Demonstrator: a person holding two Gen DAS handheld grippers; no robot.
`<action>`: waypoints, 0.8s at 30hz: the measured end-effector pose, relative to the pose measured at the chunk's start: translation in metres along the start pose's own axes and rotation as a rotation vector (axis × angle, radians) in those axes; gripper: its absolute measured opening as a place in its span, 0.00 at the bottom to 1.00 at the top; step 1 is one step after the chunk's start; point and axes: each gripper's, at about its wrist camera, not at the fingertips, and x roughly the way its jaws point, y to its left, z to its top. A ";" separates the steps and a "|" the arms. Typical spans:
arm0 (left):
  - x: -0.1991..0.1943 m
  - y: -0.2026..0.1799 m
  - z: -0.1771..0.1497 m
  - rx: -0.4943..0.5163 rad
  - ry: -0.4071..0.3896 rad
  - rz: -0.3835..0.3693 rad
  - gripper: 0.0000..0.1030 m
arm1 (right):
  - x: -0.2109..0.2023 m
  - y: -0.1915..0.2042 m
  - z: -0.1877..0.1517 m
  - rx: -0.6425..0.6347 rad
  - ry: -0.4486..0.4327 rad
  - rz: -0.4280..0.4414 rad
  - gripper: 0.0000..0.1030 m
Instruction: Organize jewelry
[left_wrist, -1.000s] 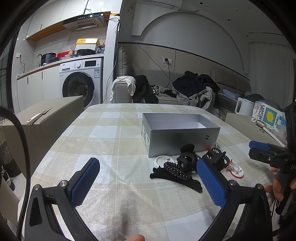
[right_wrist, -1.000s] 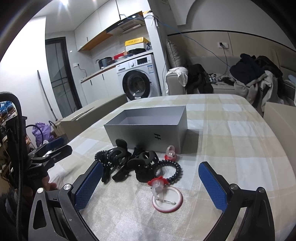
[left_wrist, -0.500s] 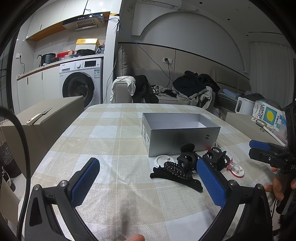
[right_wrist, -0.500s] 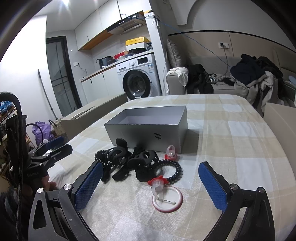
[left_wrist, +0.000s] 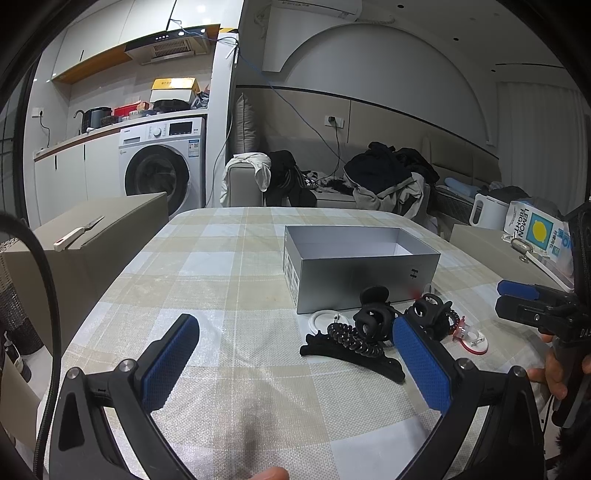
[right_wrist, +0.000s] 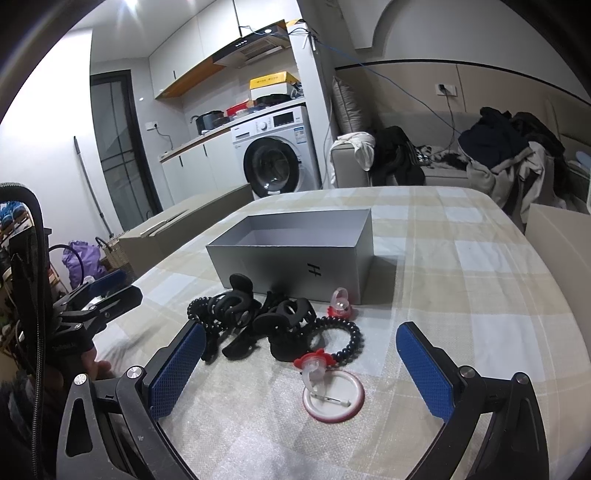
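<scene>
An open silver box (left_wrist: 360, 271) (right_wrist: 295, 254) stands on the checked tablecloth. In front of it lies a pile: black claw clips (right_wrist: 288, 314) (left_wrist: 373, 317), a black coil hair tie (left_wrist: 351, 339), a black bead bracelet (right_wrist: 347, 339), a red-rimmed round piece (right_wrist: 334, 397) (left_wrist: 474, 341) and a small red-and-clear ring (right_wrist: 340, 304). My left gripper (left_wrist: 295, 358) is open, low over the cloth, with the pile by its right finger. My right gripper (right_wrist: 301, 369) is open, with the round piece between its fingers and nothing held.
A cardboard box (left_wrist: 92, 236) stands off the table's left edge, another (left_wrist: 491, 247) to the right with a lemon-print carton (left_wrist: 535, 230). A washing machine (left_wrist: 162, 170) and a sofa with clothes (left_wrist: 388, 181) are behind. A hand (left_wrist: 554, 373) holds the right tool.
</scene>
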 end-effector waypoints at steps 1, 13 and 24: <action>0.000 0.000 0.000 0.001 0.001 0.000 0.99 | 0.000 0.000 0.000 0.000 0.001 -0.001 1.00; 0.000 -0.001 0.000 0.002 0.000 0.001 0.99 | 0.001 0.000 -0.001 0.004 0.005 -0.002 1.00; 0.001 0.002 0.002 0.003 0.001 0.004 0.99 | 0.008 -0.002 0.002 0.020 0.042 -0.022 1.00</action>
